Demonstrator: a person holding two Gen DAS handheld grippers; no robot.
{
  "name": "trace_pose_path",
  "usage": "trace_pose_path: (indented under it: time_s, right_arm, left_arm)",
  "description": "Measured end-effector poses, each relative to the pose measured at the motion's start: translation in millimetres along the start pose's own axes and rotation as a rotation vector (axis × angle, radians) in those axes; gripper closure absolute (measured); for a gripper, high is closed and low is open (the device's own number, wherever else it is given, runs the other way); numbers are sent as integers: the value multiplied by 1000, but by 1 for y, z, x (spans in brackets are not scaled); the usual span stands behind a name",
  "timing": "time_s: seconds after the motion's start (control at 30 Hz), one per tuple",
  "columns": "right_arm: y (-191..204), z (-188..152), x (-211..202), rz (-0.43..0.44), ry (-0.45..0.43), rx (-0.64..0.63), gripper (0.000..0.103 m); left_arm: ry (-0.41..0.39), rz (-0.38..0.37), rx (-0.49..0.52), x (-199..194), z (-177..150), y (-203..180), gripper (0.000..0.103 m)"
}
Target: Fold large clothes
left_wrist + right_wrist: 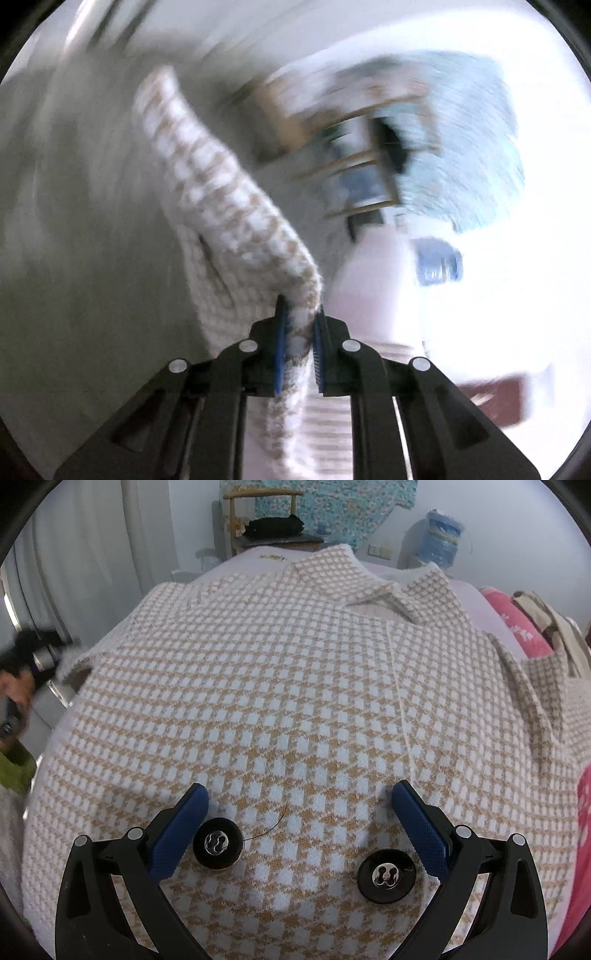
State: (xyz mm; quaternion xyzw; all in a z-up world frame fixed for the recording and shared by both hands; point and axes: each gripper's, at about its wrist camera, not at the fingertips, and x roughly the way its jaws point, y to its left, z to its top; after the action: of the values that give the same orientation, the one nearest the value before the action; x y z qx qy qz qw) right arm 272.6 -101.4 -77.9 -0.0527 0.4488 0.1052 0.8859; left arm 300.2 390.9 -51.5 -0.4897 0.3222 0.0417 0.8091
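The left tongs [299, 332] are pinched tight on a thick edge of the checked knit top [221, 206]. In this view the cloth hangs up and away from the blue pads [280, 350], like a long strip lifted off the bed. It is held by the edge so that part can be swung over for a fold, I think. Everything behind it is smeared and blurry, so the room is hard to read; a wooden chair [343, 147] shows faintly.

In the right wrist view, the right tongs [299, 834] are wide apart and hold nothing. They hang just over the checked knit top [288, 686], which lies spread flat on the bed [469, 594], collar at the far end. Two black buttons [218, 843] sit between the blue pads [177, 834]. The top is laid flat so folds come out neat. At the far left, the left tongs [48, 657] lift one corner. The right tongs look ready to press or grab the front.
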Motion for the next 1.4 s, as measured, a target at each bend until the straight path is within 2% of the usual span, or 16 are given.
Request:
trace_pose_path:
  time_s: [0.07, 0.13, 0.2, 0.3, 0.33, 0.37, 0.4, 0.43, 0.47, 0.57, 0.73, 0.83, 0.93, 1.03, 1.13, 1.4]
  right_arm:
    - [-4, 0, -2, 28, -11, 18, 8]
    - [-11, 1, -1, 60, -21, 37, 8]
    - [-18, 0, -3, 104, -35, 68, 8]
    - [-34, -2, -7, 185, -63, 140, 8]
    - [-40, -2, -8, 207, -72, 168, 8]
    - [-46, -3, -9, 226, -82, 197, 8]
    - [-57, -5, -11, 242, -96, 248, 8]
    - [-63, -6, -12, 253, -100, 276, 8]
    - [-71, -8, -13, 268, -102, 309, 8]
    - [-91, -14, -17, 269, -112, 377, 8]
    - [-98, -12, -24, 184, -112, 355, 8]
    - [-95, -8, -19, 110, -91, 320, 8]
    - [-89, -2, -5, 73, -41, 290, 8]
    - [-84, -1, 5, 32, 1, 256, 8]
    - [-84, -3, 4, 21, 0, 246, 7]
    - [-84, -2, 5, 41, -8, 250, 7]
  left_arm:
    - [-55, -22, 193, -25, -10, -68, 92]
    - [-57, -60, 400, -40, -41, -145, 91]
    - [-4, -83, 543, -38, -79, -199, 91]
    - [109, -84, 693, -20, -144, -250, 90]
    - [168, -87, 728, -9, -169, -259, 83]
    - [231, -92, 754, 2, -192, -263, 70]
    - [269, -92, 769, 11, -207, -264, 60]
    - [305, -83, 788, 20, -225, -262, 44]
    - [327, -62, 813, 30, -245, -257, 38]
    - [349, 6, 900, 39, -283, -242, 28]
    - [317, 17, 937, 23, -299, -214, 16]
    - [304, 73, 936, 26, -302, -196, 12]
    - [312, 177, 957, 38, -299, -184, 12]
    - [308, 224, 970, 47, -298, -175, 12]
    - [322, 227, 966, 55, -299, -164, 6]
    - [273, 141, 910, 45, -289, -153, 6]
